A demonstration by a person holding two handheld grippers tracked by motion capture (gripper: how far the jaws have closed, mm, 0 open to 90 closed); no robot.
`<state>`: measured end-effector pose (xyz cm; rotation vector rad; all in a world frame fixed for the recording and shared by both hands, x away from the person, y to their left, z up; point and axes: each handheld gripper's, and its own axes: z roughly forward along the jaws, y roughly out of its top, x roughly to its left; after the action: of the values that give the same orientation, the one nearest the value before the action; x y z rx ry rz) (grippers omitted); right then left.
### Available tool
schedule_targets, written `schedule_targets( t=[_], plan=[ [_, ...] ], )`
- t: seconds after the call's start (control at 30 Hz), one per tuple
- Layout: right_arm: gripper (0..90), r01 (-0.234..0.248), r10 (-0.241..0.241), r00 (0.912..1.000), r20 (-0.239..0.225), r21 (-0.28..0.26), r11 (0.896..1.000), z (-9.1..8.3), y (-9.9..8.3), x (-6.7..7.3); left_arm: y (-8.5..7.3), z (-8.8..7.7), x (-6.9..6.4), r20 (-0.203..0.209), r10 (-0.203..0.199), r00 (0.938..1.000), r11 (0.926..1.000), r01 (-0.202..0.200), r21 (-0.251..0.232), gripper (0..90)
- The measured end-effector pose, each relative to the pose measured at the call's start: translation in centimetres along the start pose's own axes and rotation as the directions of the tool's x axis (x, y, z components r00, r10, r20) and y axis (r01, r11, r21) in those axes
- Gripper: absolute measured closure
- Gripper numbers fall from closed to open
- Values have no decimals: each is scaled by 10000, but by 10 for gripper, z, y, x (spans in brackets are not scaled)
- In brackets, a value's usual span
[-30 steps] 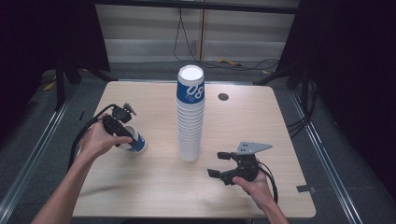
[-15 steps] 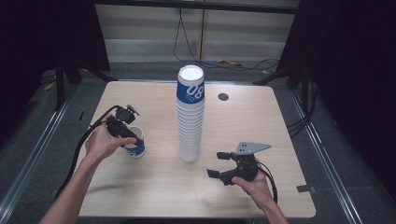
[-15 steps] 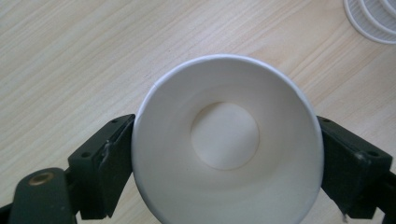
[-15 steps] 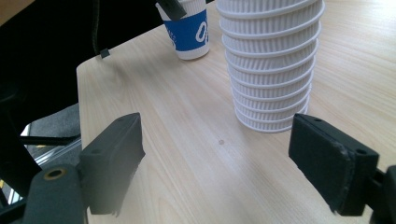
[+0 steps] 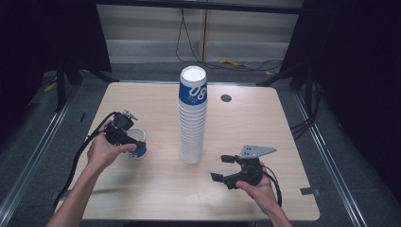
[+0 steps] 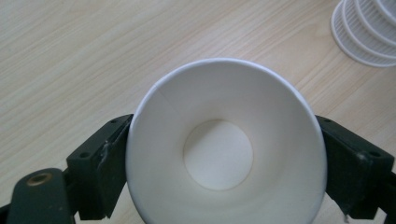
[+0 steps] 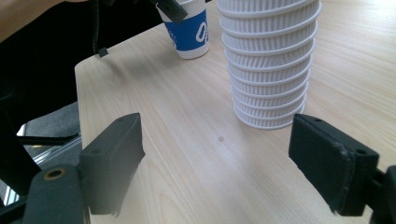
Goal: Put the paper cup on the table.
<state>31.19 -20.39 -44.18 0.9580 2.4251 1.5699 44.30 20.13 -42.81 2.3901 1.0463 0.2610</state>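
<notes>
A single white paper cup (image 5: 138, 148) with a blue band stands upright on the left of the wooden table (image 5: 156, 189). My left gripper (image 5: 124, 135) reaches down over it, shut on it. In the left gripper view the two black jaws press on opposite sides of the cup (image 6: 219, 93) below its rim, and its inside is bare. A tall stack of white ribbed cups (image 5: 193, 118), topped by a blue-banded one, stands mid-table. My right gripper (image 5: 220, 168) rests near the front right, open, its jaws (image 7: 217, 163) pointing toward the foot of the stack (image 7: 268, 60) and the single cup (image 7: 189, 32).
A small dark round grommet (image 5: 226, 98) sits in the tabletop behind the stack. Black cables trail from both grippers toward the near edge. Dark floor with metal rails surrounds the table on both sides.
The left hand has shifted slightly toward the near edge with the cup, which now stands upright on the table. The right gripper has kept still.
</notes>
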Motion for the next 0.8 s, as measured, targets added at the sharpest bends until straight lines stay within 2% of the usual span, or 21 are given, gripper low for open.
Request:
schedule_targets(
  t=[0.03,0.1,0.13,0.2,0.23,0.37,0.4,0.5,0.57,0.8],
  plan=[
    [178,34,-34,10000,7,-31,10000,-1,0,0,-2,2,0,54,-48,10000,9999,49,-157,131],
    [178,35,-35,10000,33,-39,10000,-1,0,1,-5,4,0,68,110,9999,9993,-108,-362,129],
    [178,24,-24,10000,34,-39,10000,-1,0,1,-7,5,-1,28,-37,10000,9986,39,-521,129],
    [178,-11,11,10000,29,-2,10000,0,0,0,-9,6,-1,-5,62,10000,9976,-62,-690,129],
    [178,-8,8,10000,1,9,10000,0,0,0,-10,6,0,30,-29,10000,9973,31,-731,129],
    [178,-56,56,10000,-26,91,9999,2,-2,-1,-15,10,0,-35,152,9999,9939,-155,-1093,128],
    [178,-30,30,10000,-15,102,9999,2,-2,0,-17,10,0,-18,190,9998,9936,-191,-1116,126],
    [178,22,-22,10000,-17,51,10000,1,-1,0,-21,13,1,121,-109,9999,9917,123,-1277,125],
    [178,11,-10,10000,-10,54,10000,1,-1,0,-23,16,0,71,-27,10000,9936,35,-1128,128],
    [178,-14,14,10000,40,59,10000,0,-2,0,-31,18,1,481,-85,9988,9892,154,-1457,149]
  ],
)
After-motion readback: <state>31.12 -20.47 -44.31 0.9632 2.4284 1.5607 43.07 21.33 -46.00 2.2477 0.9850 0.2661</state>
